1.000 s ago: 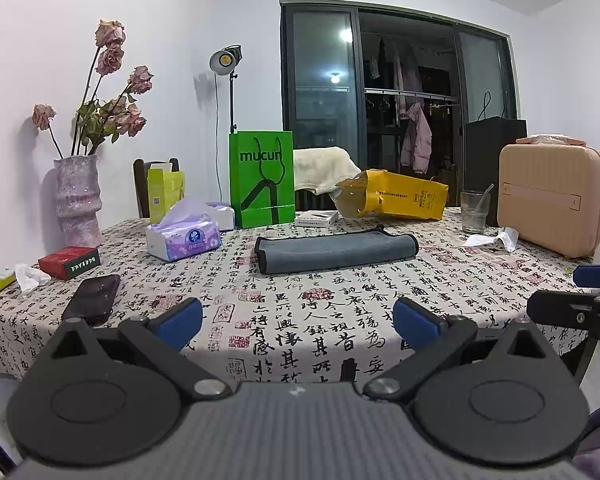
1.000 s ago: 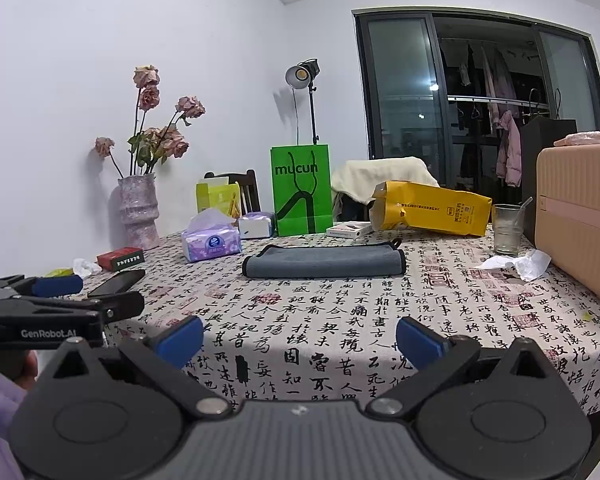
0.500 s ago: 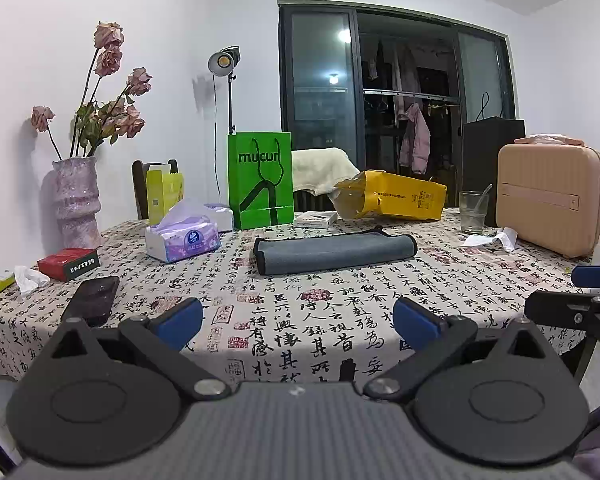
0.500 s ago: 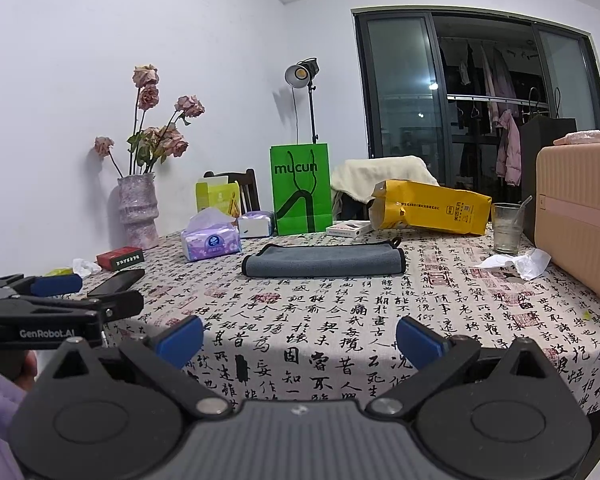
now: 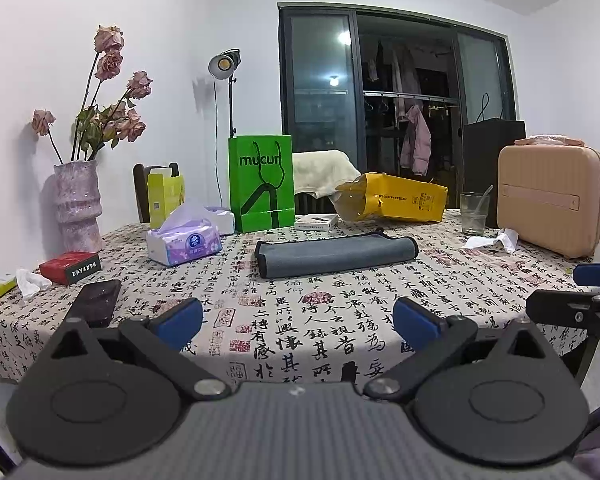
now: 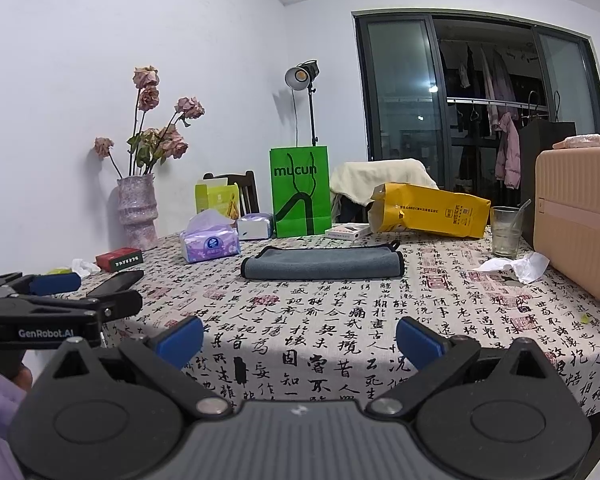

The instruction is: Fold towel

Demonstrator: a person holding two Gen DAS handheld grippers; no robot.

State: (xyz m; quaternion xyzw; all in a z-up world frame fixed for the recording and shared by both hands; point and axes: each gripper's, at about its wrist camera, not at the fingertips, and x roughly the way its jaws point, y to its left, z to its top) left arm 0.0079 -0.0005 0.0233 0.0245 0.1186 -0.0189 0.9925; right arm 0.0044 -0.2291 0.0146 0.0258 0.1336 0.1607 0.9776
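A grey towel [image 5: 336, 254] with dark edging lies folded into a long flat strip on the calligraphy-print tablecloth [image 5: 300, 320], past the middle of the table; it also shows in the right wrist view [image 6: 322, 264]. My left gripper [image 5: 298, 320] is open and empty, held at the table's near edge, well short of the towel. My right gripper [image 6: 300, 336] is open and empty, also at the near edge. Each gripper shows at the side of the other's view: the right one [image 5: 580, 292] and the left one [image 6: 60, 296].
Around the towel stand a tissue pack [image 5: 184, 240], green paper bag [image 5: 261, 184], yellow bag [image 5: 396, 202], glass [image 5: 474, 214], beige case [image 5: 552, 204], crumpled tissue [image 5: 492, 240], black phone [image 5: 96, 302], red box [image 5: 70, 267] and a vase of dried roses [image 5: 78, 204].
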